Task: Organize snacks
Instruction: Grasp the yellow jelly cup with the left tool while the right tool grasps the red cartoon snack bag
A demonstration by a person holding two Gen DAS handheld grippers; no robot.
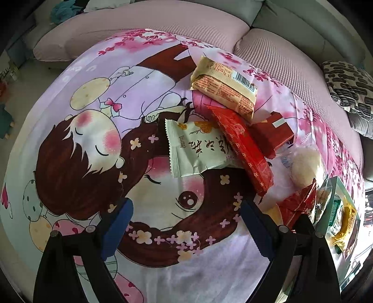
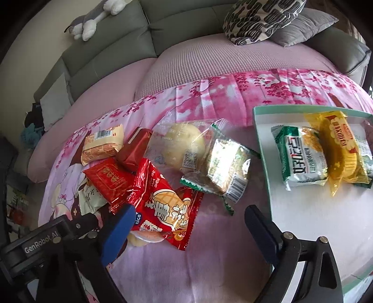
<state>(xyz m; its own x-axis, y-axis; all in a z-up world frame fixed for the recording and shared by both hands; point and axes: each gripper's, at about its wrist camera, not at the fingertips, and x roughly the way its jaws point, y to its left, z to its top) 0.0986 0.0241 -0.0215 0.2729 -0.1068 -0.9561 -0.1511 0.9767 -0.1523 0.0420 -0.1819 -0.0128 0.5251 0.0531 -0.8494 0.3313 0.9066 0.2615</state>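
Observation:
Several wrapped snacks lie in a pile on a pink cartoon cloth. In the left wrist view: a white packet, a long red packet, a beige biscuit pack. My left gripper is open and empty, just short of the white packet. In the right wrist view, my right gripper is open, its jaws around the near end of a red cracker packet. Beyond lie a clear-wrapped bun and a silver-green packet. A mint-edged white tray at right holds a green packet and a yellow packet.
A sofa with pink seat cover runs behind the cloth. A patterned cushion and grey pillow lie on it, and a plush toy sits on its back. The tray shows at the left view's right edge.

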